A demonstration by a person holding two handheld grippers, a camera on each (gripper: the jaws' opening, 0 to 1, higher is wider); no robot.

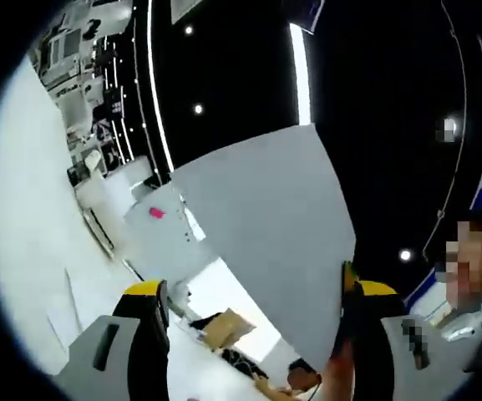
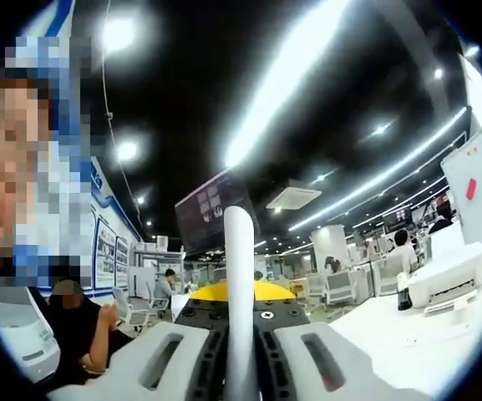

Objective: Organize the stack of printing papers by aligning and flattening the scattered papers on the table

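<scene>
With the paper stack (image 1: 274, 242) lifted off the surface, clamped edge-on in the right hand-held gripper (image 2: 240, 368) while the left hand-held gripper (image 1: 253, 334) stands apart around it, aligning seems midway and flattening remains.

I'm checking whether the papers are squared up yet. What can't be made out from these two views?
- Table and remaining stack: both cameras tilt up toward the ceiling.
- Paper sheet, left gripper view: lower edge hidden behind the jaws.
- Paper, right gripper view: seen edge-on; sheet count unreadable.

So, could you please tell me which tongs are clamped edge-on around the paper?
The right tongs: the paper stands pinched between them, seen as a thin white edge.
</scene>
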